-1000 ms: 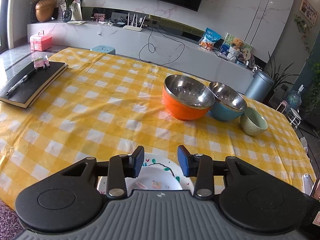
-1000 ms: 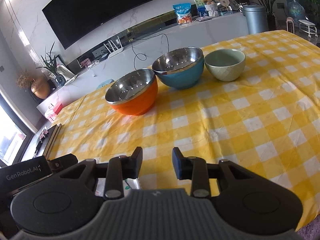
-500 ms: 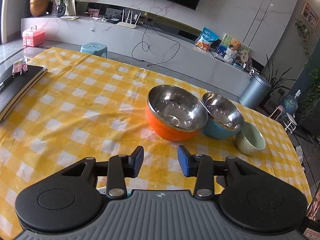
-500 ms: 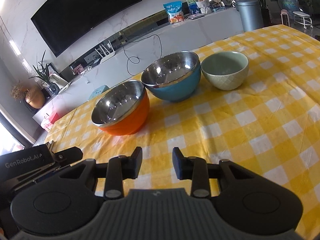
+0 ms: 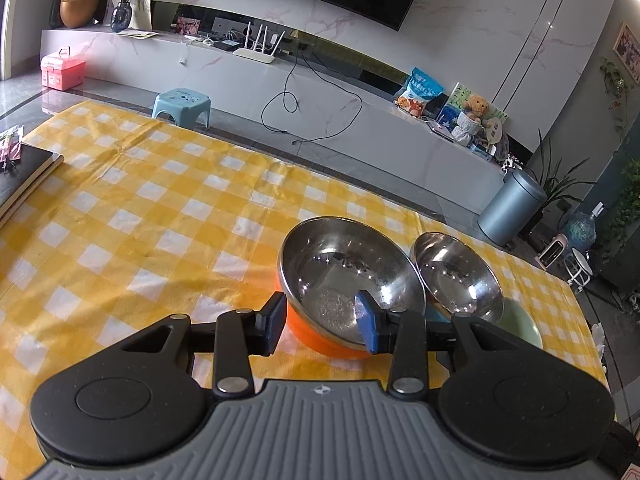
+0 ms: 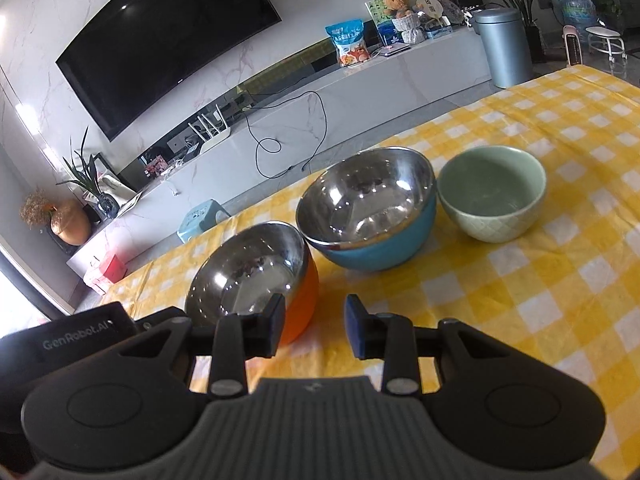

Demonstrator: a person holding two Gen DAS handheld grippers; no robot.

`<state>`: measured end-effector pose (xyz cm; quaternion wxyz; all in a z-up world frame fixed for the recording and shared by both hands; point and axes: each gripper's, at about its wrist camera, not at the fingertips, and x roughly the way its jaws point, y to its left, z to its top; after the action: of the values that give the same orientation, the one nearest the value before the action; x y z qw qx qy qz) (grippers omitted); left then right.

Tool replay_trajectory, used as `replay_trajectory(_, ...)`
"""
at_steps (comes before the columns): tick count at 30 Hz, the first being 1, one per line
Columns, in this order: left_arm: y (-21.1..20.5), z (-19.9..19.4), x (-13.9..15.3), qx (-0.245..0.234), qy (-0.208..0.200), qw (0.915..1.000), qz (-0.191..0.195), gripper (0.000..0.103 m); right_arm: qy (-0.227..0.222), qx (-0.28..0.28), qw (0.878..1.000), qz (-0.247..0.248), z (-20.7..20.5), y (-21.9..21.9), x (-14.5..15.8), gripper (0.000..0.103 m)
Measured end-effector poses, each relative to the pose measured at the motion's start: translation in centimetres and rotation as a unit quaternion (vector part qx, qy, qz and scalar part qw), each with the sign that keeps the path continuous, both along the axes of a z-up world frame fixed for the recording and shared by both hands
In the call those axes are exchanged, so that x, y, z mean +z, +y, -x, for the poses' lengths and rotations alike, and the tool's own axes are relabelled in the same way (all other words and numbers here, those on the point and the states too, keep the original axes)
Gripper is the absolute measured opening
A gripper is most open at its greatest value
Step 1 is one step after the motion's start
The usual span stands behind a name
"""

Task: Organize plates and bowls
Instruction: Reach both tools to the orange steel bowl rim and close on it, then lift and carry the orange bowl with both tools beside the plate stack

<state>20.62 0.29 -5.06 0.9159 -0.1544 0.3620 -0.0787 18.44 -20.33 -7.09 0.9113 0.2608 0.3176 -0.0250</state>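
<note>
Three bowls stand in a row on the yellow checked tablecloth [image 5: 160,216]. The orange steel-lined bowl [image 5: 344,280] is right in front of my open left gripper [image 5: 322,322]; its near rim lies between the fingers, not gripped. The blue steel-lined bowl [image 5: 456,276] touches it on the right, with the green ceramic bowl [image 5: 520,326] beyond, partly hidden. In the right wrist view the orange bowl [image 6: 248,276] is by my open, empty right gripper [image 6: 314,330], the blue bowl [image 6: 368,212] and green bowl [image 6: 492,200] stand farther off.
A black notebook [image 5: 20,176] lies at the table's left edge. Past the far edge are a blue stool [image 5: 182,106], a low white TV bench [image 5: 280,92] and a grey bin [image 5: 510,210]. The left gripper's body [image 6: 76,334] shows at left in the right wrist view.
Both grippers have moved forward toward the bowls. The left one now reaches the orange bowl's rim. The decorated plate seen under the left gripper earlier is out of view.
</note>
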Motion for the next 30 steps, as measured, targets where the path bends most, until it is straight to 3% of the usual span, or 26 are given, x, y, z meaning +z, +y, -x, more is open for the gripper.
replay_trajectory(4, 0.0, -1.9, -1.1, 0.009, 0.011, 0.9998, -0.013, 0.044, 0.007, 0.005, 1.0, -0.009, -1.9, 0.4, -0.4, 0.032)
replay_trajectory(13, -0.1, -4.8, -2.3, 0.011, 0.015, 0.9993, -0.032, 0.029, 0.025, -0.001, 0.999, -0.027, -5.3, 1.0, -1.7, 0.026)
replay_trajectory(19, -0.4, -6.0, -2.8, 0.013, 0.024, 0.9989, -0.037, 0.018, 0.043, -0.007, 0.999, -0.008, -6.4, 1.4, -2.1, 0.019)
replay_trajectory(24, -0.9, -5.9, -3.1, 0.012, 0.022, 0.9975, -0.067, 0.007, 0.048, -0.008, 0.999, -0.006, -6.6, 1.3, -2.4, 0.015)
replay_trajectory(30, -0.5, -3.6, -1.7, 0.008, 0.01, 0.9978, -0.064, 0.007, 0.05, -0.008, 0.999, -0.001, -5.4, 1.3, -1.6, 0.011)
